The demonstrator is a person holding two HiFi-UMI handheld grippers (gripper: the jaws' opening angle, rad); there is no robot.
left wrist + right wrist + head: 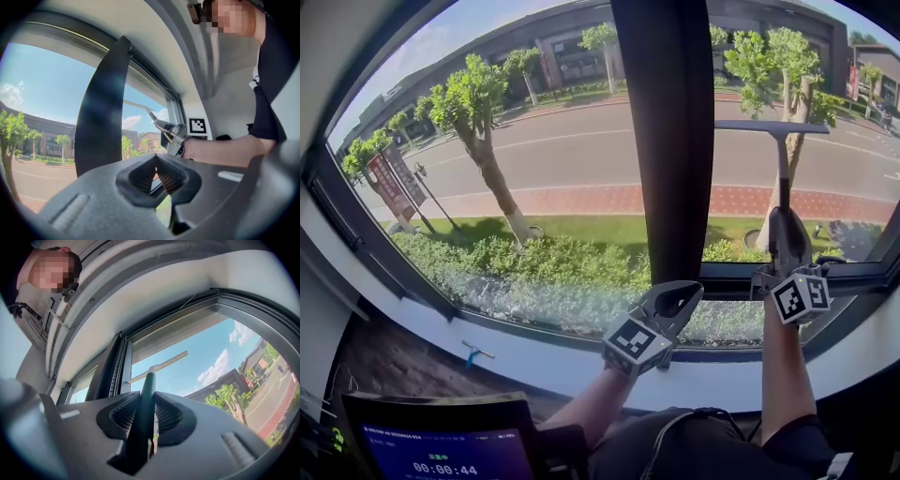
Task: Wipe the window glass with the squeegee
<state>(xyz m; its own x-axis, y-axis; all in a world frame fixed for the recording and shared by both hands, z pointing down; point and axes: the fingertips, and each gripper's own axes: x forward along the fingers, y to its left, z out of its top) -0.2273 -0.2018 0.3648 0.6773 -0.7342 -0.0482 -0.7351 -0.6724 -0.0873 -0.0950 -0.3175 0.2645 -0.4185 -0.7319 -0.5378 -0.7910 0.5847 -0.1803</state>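
- The right gripper's (148, 414) jaws pinch the squeegee's (149, 383) dark handle. The left gripper's (156, 161) jaws are pressed together with nothing between them.
- Nearest in the head view, at bottom left, is a dark screen (441, 448) showing a timer.
- A white sill (534, 364) runs under the window. A small blue-handled item (474, 353) lies on it, left of the left gripper.
- The left gripper hovers over the sill at the foot of the dark mullion (661, 141).
- The right gripper is raised before the right pane (853, 159).
- The squeegee stands upright, its blade level and high against that pane. Whether it touches the glass cannot be told.
- Outside are a hedge (534, 262), trees (473, 103) and a road (572, 155).
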